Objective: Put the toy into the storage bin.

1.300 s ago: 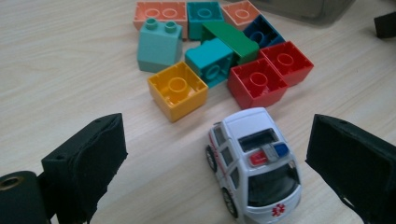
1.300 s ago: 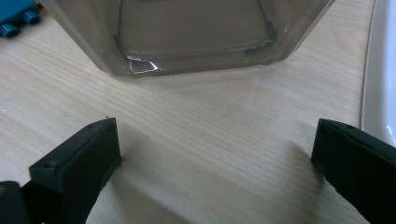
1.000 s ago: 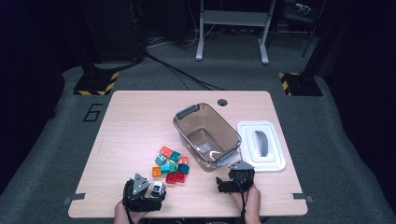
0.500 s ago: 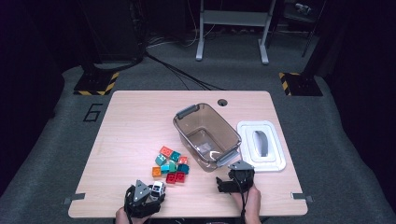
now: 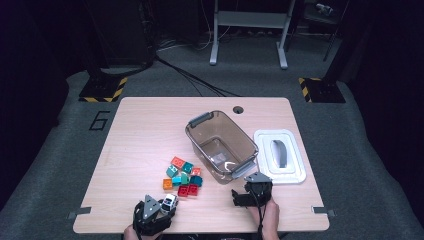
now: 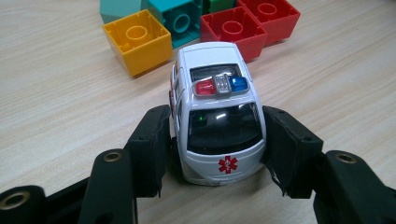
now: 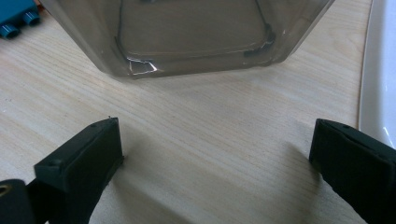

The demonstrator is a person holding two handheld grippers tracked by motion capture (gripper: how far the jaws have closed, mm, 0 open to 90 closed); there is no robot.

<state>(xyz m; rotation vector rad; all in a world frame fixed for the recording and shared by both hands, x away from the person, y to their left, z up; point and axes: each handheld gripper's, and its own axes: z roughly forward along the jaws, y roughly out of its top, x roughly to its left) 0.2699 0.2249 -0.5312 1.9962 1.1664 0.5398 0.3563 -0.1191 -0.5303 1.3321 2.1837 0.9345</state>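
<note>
The left gripper (image 6: 217, 140) has just been closing its fingers (image 6: 152, 144) around the toy car (image 6: 217, 116), sitting on the bench (image 5: 140, 135) beside the blocks (image 5: 182, 177); gripping only its rounded rear, it could be squirting free. The right gripper (image 7: 215, 163) is gaping wide, holding nothing

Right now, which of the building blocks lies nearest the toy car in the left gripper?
The yellow block, the only yellow one. It sits just ahead of the toy ambulance, at the near corner of the pile; the red blocks lie beside it, slightly farther off.

One toy ambulance (image 6: 217, 112), one bin (image 5: 221, 145), one lid (image 5: 295, 172), roughly eight blocks (image 5: 182, 176).
</note>
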